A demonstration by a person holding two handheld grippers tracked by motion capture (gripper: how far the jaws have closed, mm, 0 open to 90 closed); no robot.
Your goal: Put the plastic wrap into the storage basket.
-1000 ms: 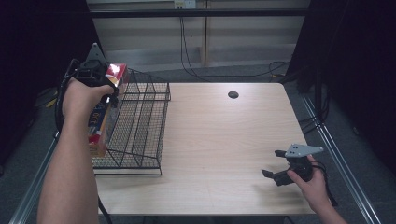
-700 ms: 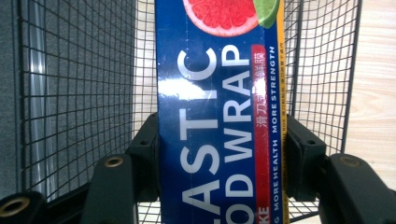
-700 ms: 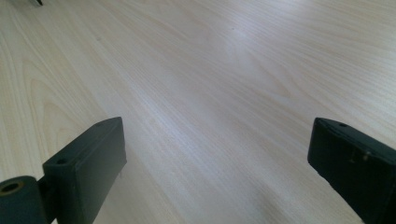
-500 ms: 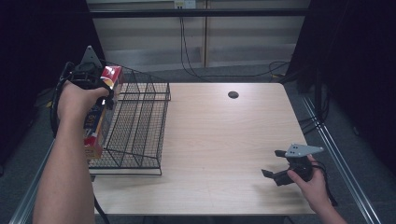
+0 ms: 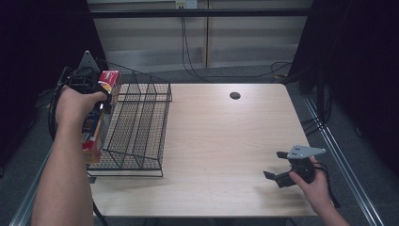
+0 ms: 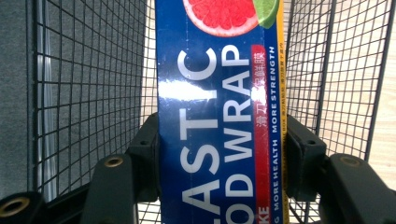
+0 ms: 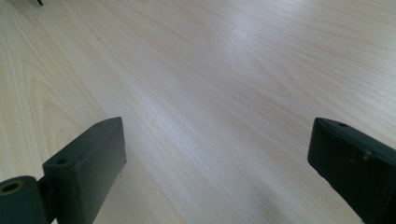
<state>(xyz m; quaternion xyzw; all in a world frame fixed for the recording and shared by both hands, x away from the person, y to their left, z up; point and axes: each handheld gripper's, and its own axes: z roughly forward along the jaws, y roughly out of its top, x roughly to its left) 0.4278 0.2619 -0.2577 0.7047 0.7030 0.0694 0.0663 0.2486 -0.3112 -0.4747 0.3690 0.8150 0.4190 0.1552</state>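
1. Bkgd: dark room w/ black curtains both sides, pale panelled wall at the far end, cables on the grey floor behind a light wood table.
2. Table has a small dark round hole near its far edge, well away from both grippers.
3. Left gripper is held up off the table in the person's left hand, over the table's left edge, just beside the left wall of a black wire basket.
4. It's clamped on a plastic wrap box: long, blue w/ red end and citrus pic. In the left gripper view the jaws press the box on both long sides, white lettering "PLASTIC FOOD WRAP" running away from the cam.
5. Box stands roughly upright, slightly tilted; red top end sits above the gripper, lower end hangs below the hand, near the basket's near-left corner. Can't tell if the box touches the basket wire.
6. Basket mesh shows behind and on both sides of the box in the left gripper view; the grey floor shows through it at left, table wood at right.
7. Right gripper sits low over the table's near-right area in the right hand, grey plate on top, well apart from the basket.
8. Its jaws are spread wide, nothing btwn them; right gripper view shows bare wood grain ahead of them.
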